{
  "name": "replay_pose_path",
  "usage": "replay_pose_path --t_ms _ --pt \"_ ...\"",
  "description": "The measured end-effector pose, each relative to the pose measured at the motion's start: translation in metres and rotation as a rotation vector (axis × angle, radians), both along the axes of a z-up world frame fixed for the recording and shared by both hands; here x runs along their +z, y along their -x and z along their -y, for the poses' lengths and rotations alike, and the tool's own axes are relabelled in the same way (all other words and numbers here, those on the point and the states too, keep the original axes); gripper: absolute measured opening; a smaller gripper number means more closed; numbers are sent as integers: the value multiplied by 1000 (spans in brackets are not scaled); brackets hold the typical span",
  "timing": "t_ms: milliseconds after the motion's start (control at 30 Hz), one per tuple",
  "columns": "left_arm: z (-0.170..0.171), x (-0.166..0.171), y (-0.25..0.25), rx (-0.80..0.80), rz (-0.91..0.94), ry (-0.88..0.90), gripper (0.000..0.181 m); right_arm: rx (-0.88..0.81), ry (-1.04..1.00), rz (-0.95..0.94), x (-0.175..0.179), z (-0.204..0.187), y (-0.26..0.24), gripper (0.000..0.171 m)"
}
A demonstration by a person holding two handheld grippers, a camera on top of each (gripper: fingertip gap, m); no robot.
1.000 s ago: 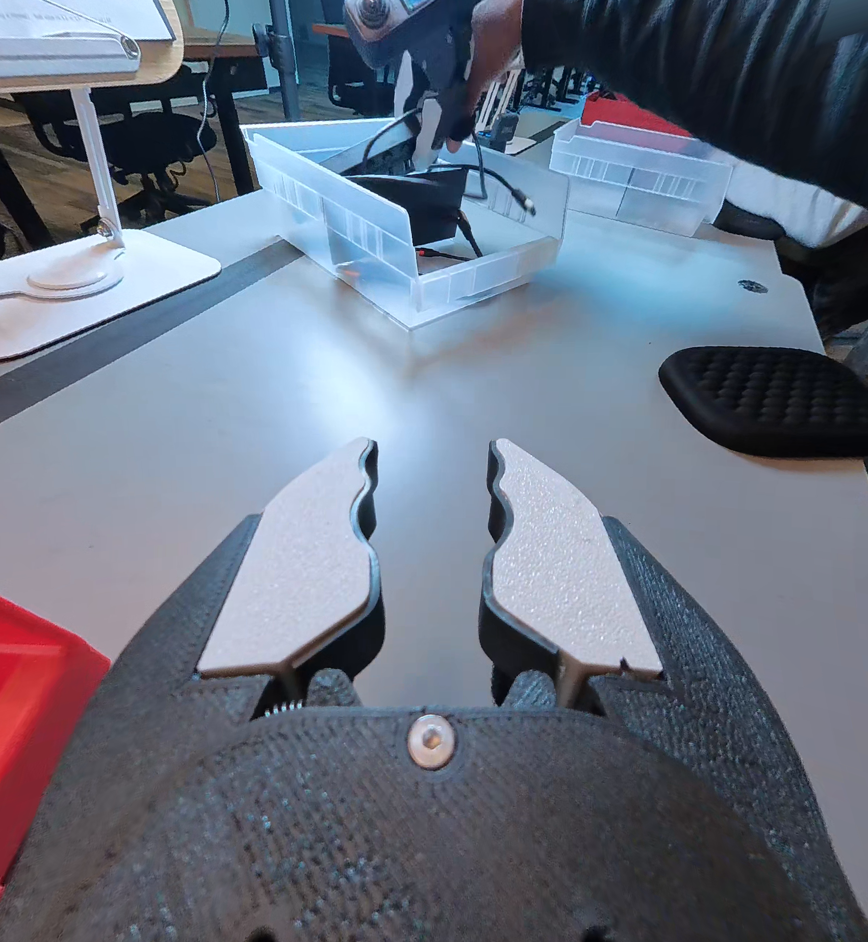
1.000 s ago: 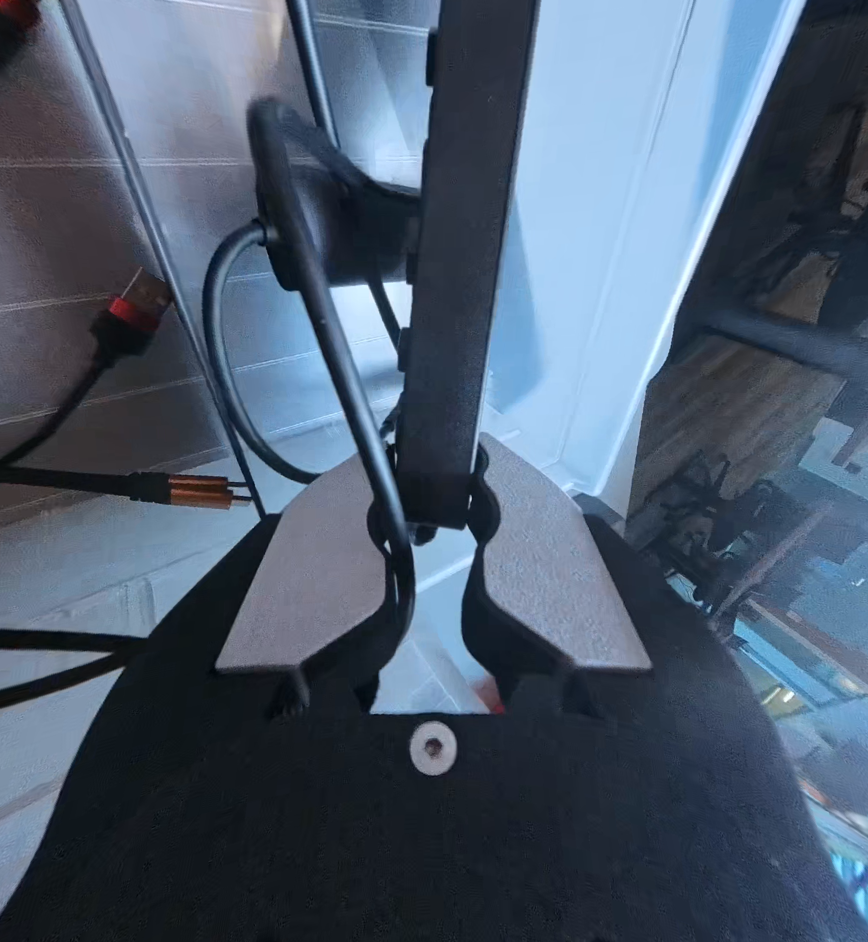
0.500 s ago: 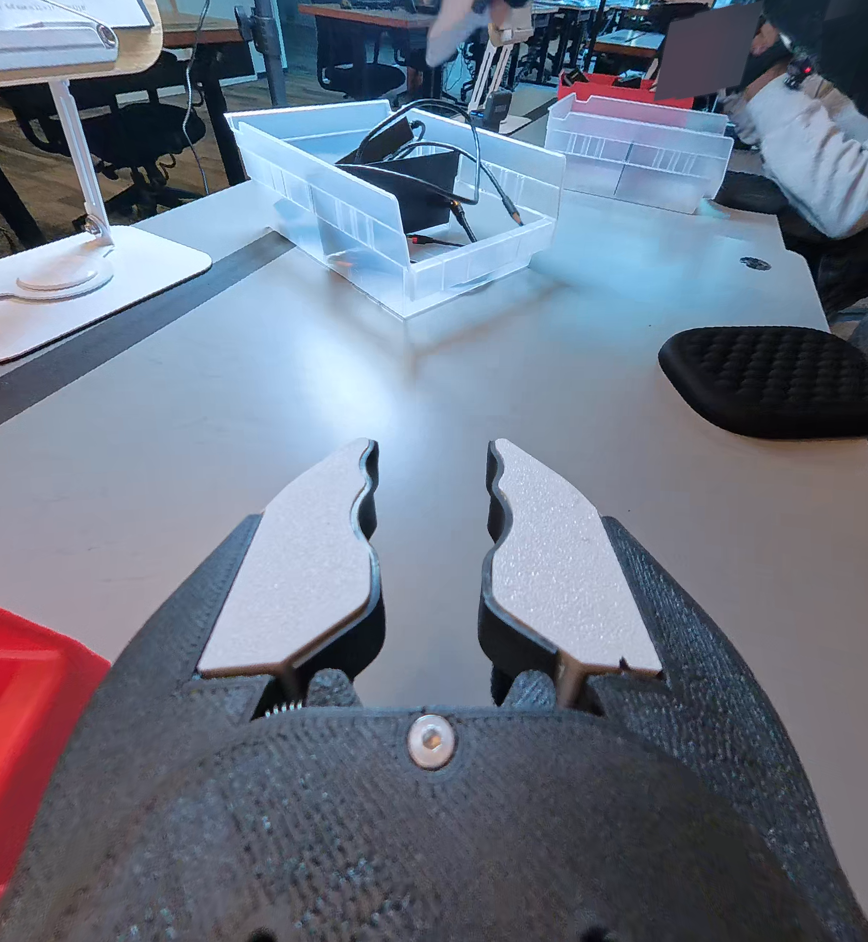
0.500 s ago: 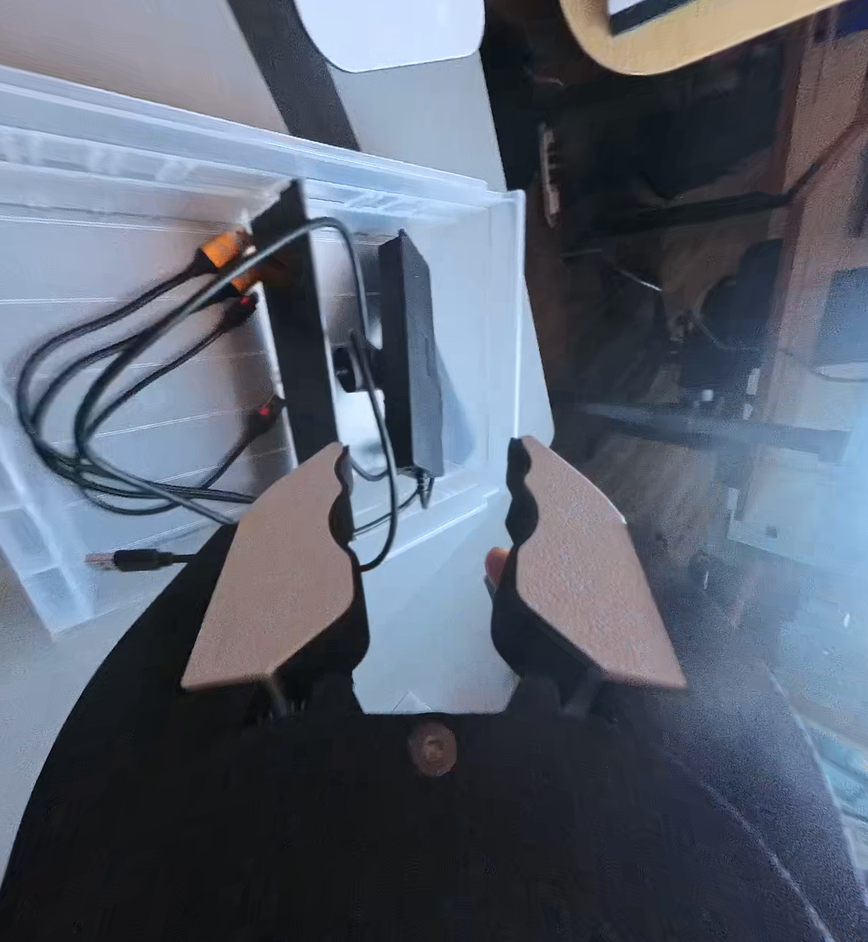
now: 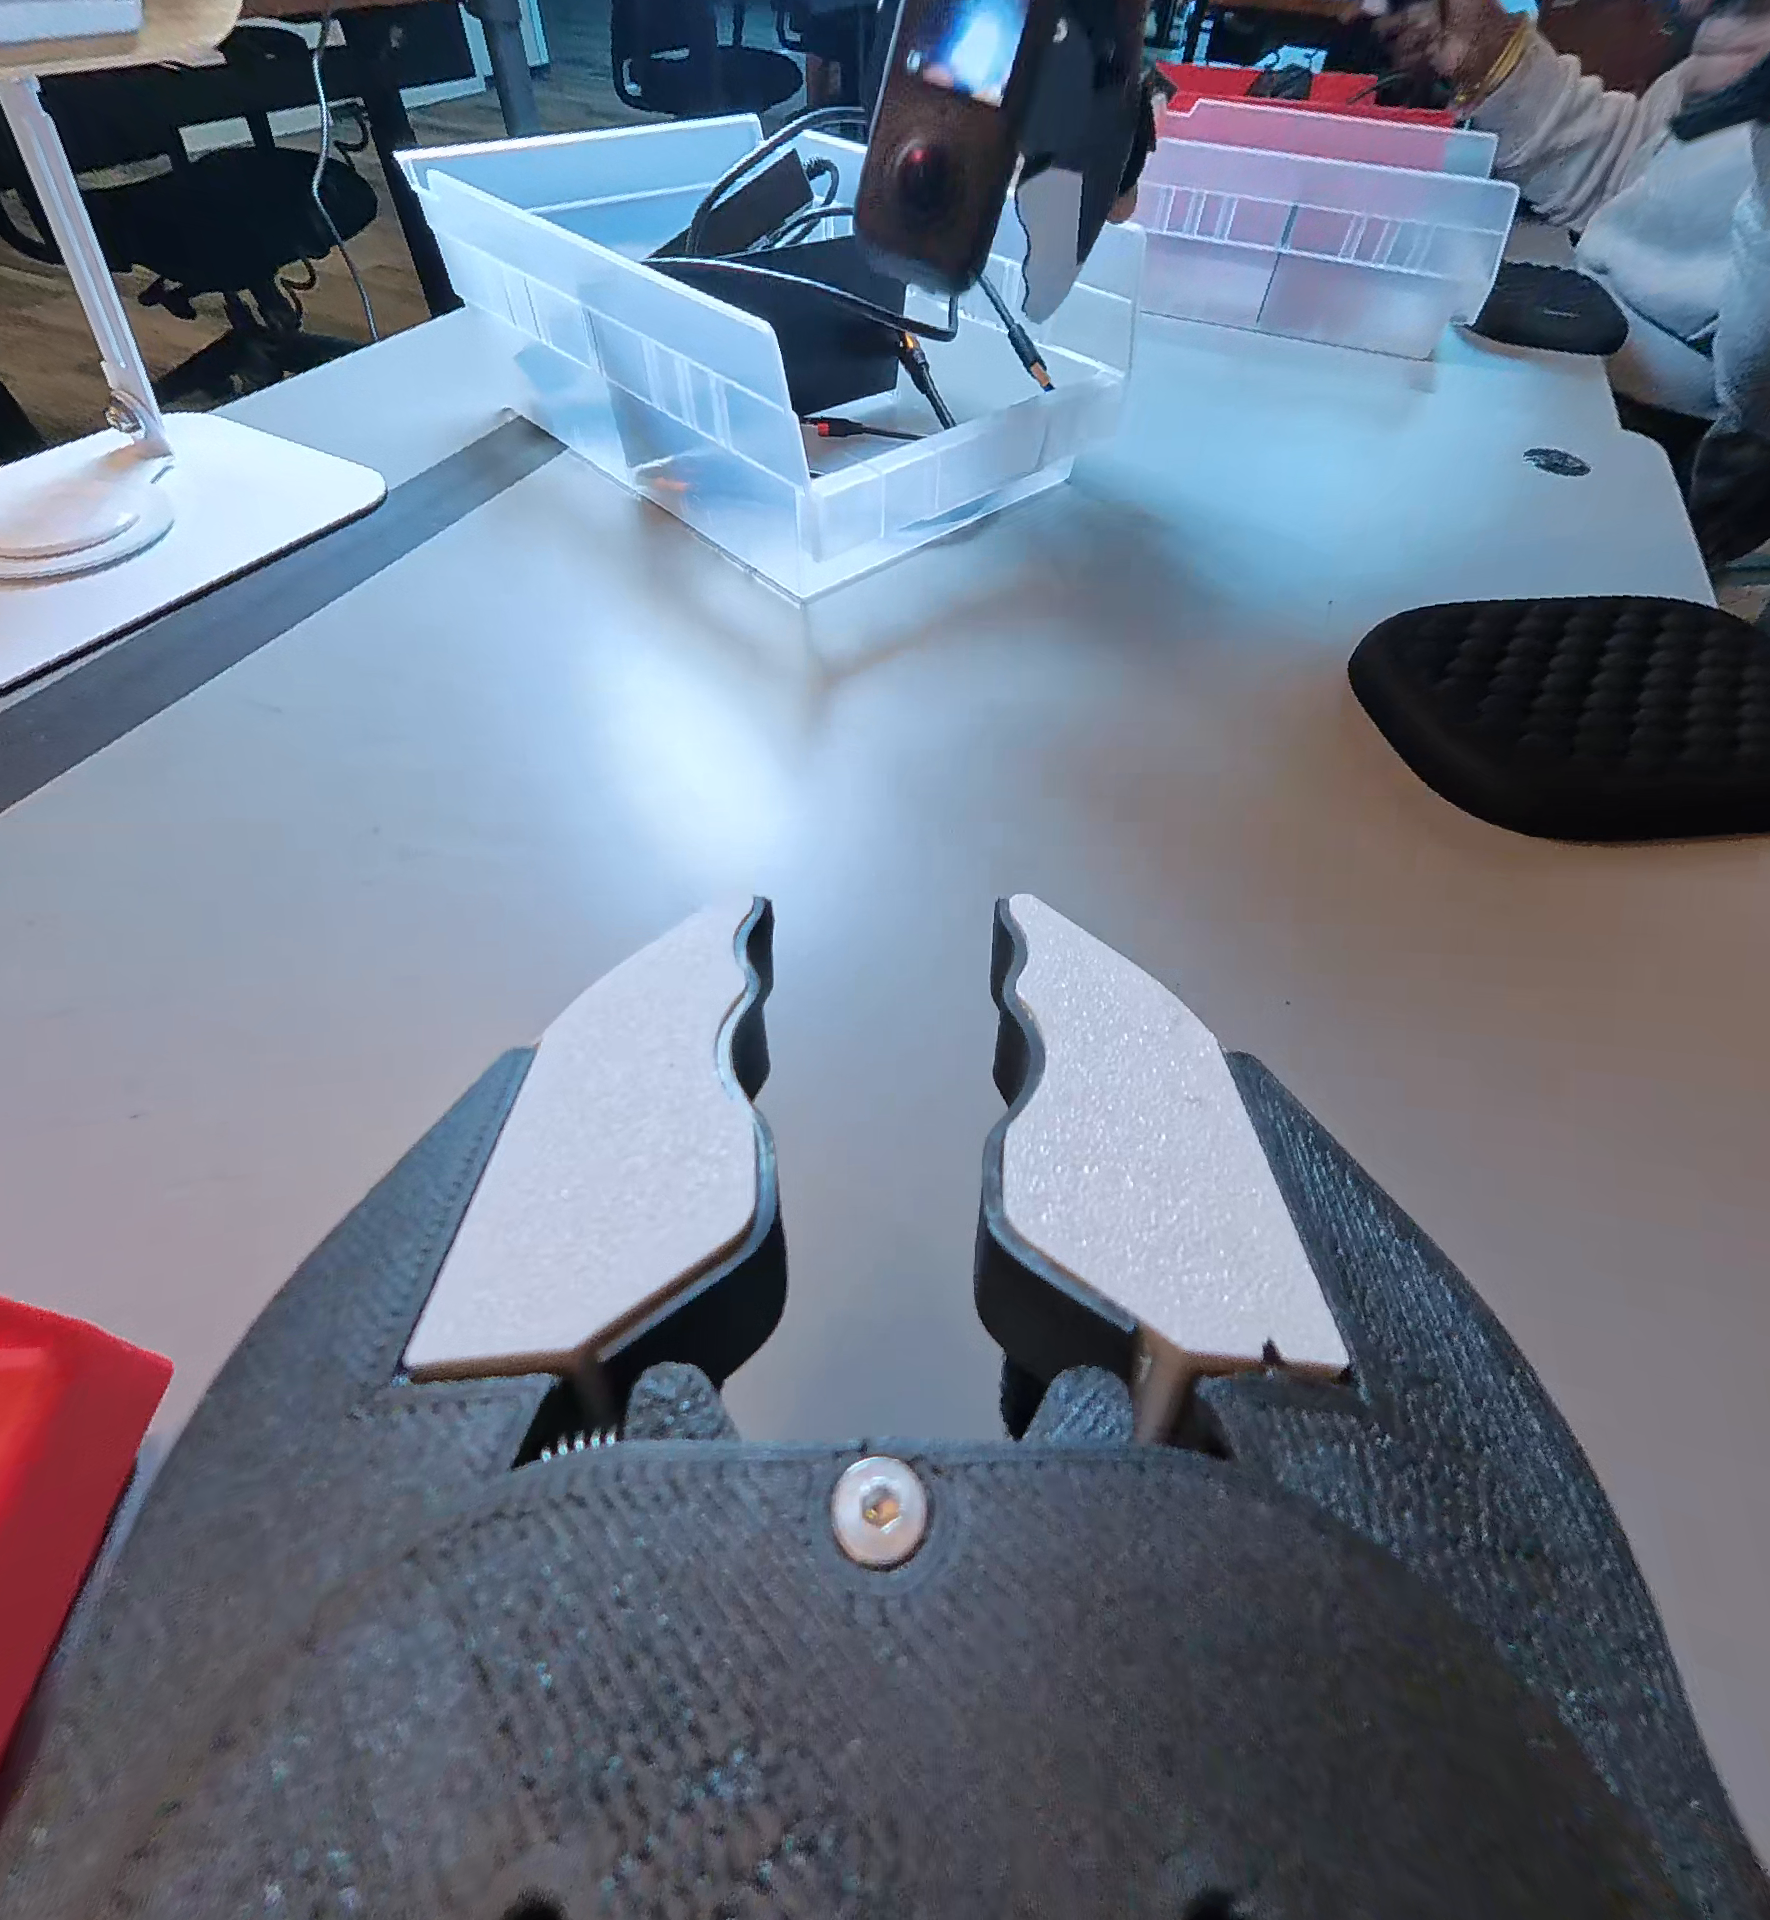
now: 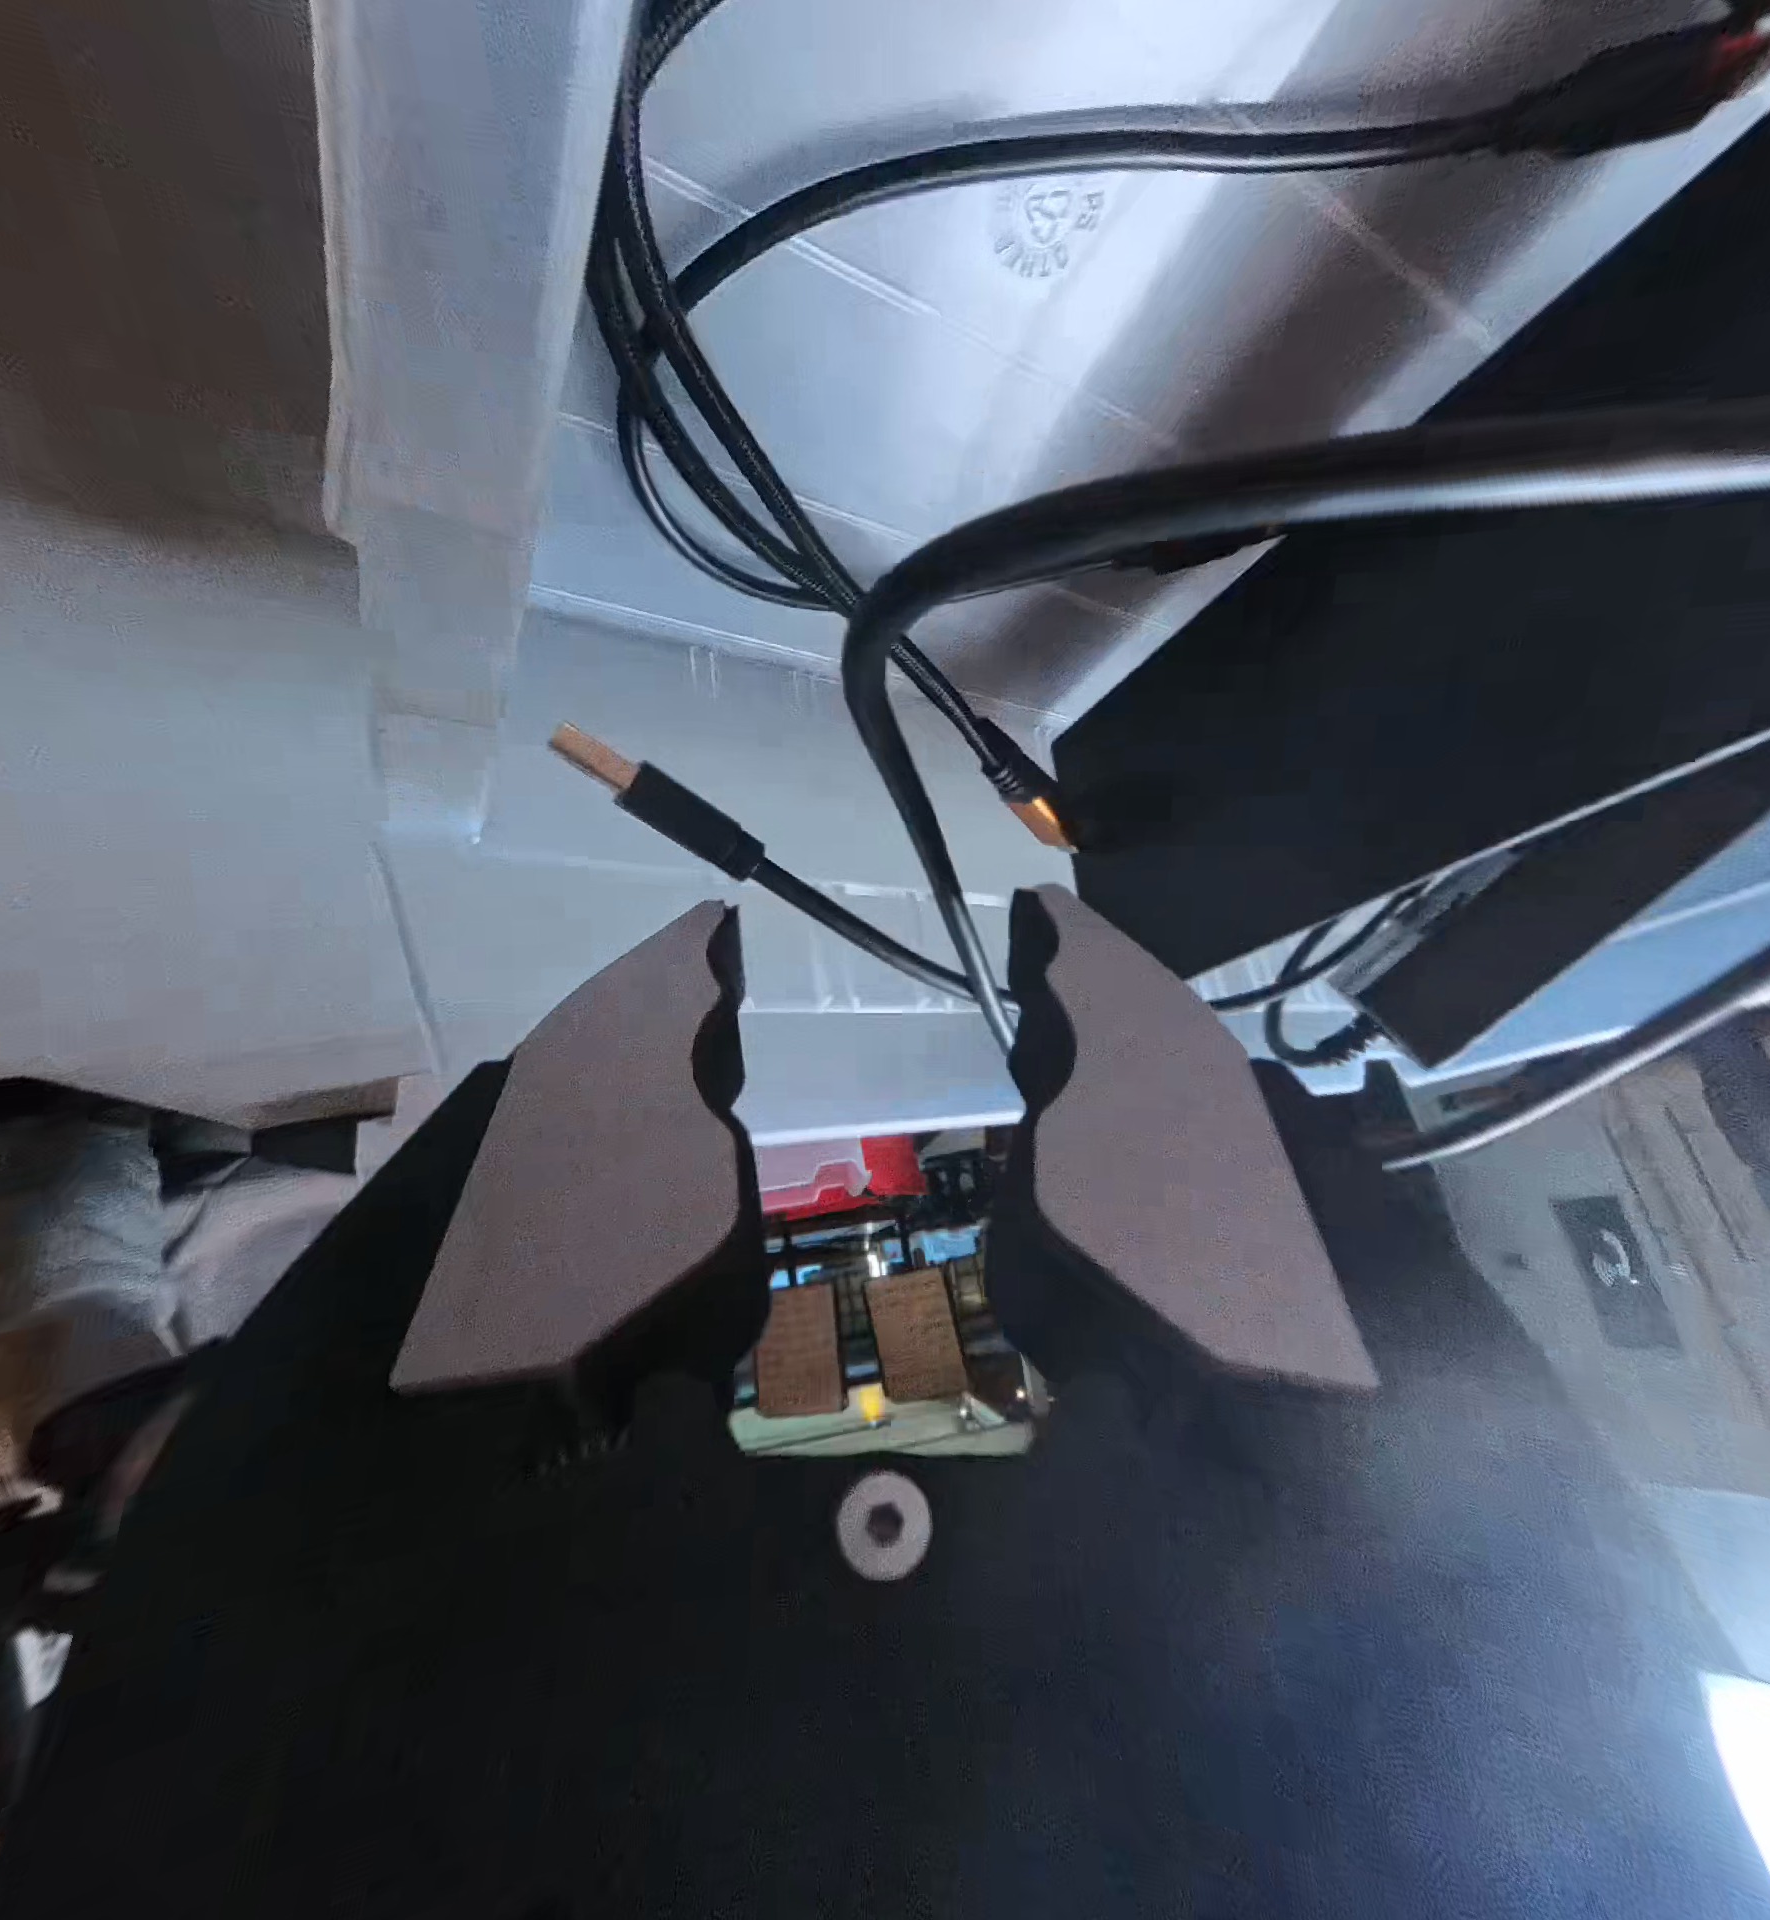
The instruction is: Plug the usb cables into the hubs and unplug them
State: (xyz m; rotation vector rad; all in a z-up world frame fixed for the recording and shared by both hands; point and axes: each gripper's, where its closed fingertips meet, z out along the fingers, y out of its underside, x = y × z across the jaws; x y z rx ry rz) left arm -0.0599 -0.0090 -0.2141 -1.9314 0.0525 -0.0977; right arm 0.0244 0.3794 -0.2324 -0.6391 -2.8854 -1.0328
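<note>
My left gripper (image 5: 876,914) is open and empty, low over the grey table (image 5: 548,831), well short of the clear bin (image 5: 715,395). The bin holds black hubs (image 5: 829,312) and loose black USB cables (image 5: 922,374). My right gripper (image 6: 876,914) is open and hangs just above the bin, as the left wrist view shows (image 5: 1052,249). In the right wrist view a free USB plug with a gold tip (image 6: 652,790) lies just ahead of the fingertips. Its thin cable (image 6: 860,935) runs between them toward the right finger (image 6: 1120,1091). A black hub (image 6: 1432,727) lies to the right.
A second clear bin (image 5: 1328,239) stands behind the first, with a red one beyond. A black wrist rest (image 5: 1587,717) lies at the table's right edge. A white lamp base (image 5: 81,520) stands at the left, a red bin (image 5: 8,1455) at my near left. A person's sleeve (image 5: 1639,208) shows far right.
My right gripper, shut on a black hub a second ago, let it go, rose away, then came back down close over the cables. My left gripper has hardly moved.
</note>
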Motion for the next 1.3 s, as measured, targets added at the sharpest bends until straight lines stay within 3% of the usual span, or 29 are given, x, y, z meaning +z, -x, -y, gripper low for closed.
replay_pose_path --t_ms 100,233,400,533,633,800,900,967,1167,1300 --pt "0 -1 1 -2 2 4 40 19 -32 55 -11 -5 0 47" --pt "2 -3 3 -3 3 11 40 88 -15 -7 -15 -5 14 8" --pt "1 -5 4 -1 6 21 39 16 282 -423 37 24 78 5" --pt "0 -7 3 4 -6 31 38 0 227 -838 93 -19 136 5" --pt "0 -7 3 10 -14 33 38 -100 204 -970 80 -52 152 5" --pt "0 -12 5 16 -4 47 37 -174 203 -914 8 -69 162 5" --pt "0 -16 5 15 1 61 37 -172 219 -863 -6 -61 170 5" --pt "0 -19 6 14 4 70 37 -196 237 -819 -3 -58 170 5" --pt "0 -20 4 5 0 75 36 -353 372 -678 31 -46 147 59" --pt "0 -18 2 -2 -10 73 36 -431 438 -593 56 -34 115 73"
